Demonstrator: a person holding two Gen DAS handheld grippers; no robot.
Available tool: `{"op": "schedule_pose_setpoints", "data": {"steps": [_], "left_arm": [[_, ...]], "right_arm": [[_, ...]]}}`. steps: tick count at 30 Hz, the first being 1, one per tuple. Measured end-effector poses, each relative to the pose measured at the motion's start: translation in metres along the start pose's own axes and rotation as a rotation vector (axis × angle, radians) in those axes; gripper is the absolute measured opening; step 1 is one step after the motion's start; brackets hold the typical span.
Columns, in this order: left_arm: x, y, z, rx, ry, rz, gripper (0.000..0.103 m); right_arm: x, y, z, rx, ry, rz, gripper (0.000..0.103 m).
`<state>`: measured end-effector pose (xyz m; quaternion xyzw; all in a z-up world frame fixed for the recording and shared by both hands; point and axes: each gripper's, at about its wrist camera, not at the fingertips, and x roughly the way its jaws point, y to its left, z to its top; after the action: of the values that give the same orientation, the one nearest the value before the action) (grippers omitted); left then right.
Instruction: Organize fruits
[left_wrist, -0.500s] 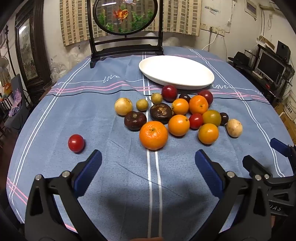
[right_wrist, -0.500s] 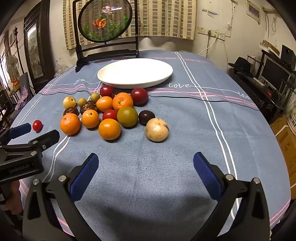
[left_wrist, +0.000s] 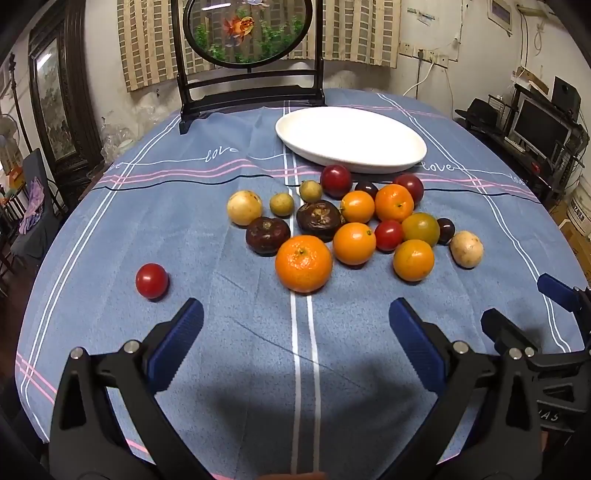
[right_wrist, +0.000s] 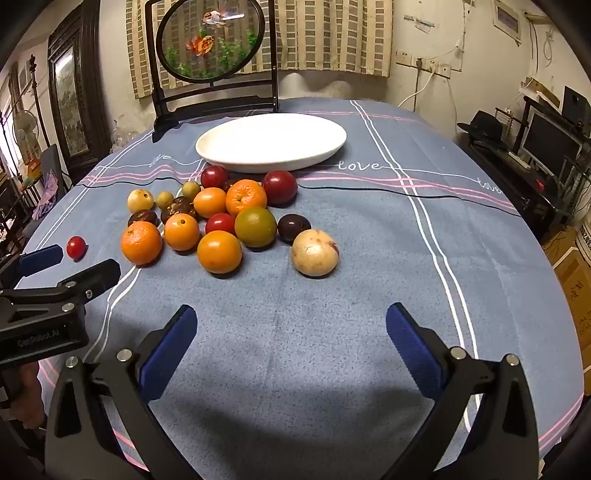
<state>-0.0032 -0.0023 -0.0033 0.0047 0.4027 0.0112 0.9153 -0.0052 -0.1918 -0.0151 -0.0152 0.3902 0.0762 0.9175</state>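
in the left wrist view, our left gripper hangs released, jaws wide and empty, above bare blue cloth on the tabletop. the white plate is our landmark: it holds nothing, and the fruit cluster lies just in front of it, pieces touching one another. a big mandarin sits at the cluster's near edge, furthest from the plate; one red tomato lies well apart, far to the plate's left. we judge that closing on the mandarin could nudge its neighbours and send round fruit rolling.

in the right wrist view, our right gripper is likewise released and empty. a pale round fruit rests in front of the plate's right half, near a dark plum. a clumsy pinch might squirt it toward the table edge.

the cloth is striped, slightly creased, soft enough to slow rolling. behind the plate stands a round goldfish screen; a monitor sits far to the plate's right.
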Motion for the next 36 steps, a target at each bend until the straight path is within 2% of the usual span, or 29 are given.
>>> {"op": "schedule_pose_setpoints", "data": {"steps": [36], "left_arm": [[0.0, -0.007, -0.001, -0.003, 0.018, -0.006, 0.101]], "right_arm": [[-0.01, -0.005, -0.002, 0.006, 0.0, 0.013, 0.102]]}}
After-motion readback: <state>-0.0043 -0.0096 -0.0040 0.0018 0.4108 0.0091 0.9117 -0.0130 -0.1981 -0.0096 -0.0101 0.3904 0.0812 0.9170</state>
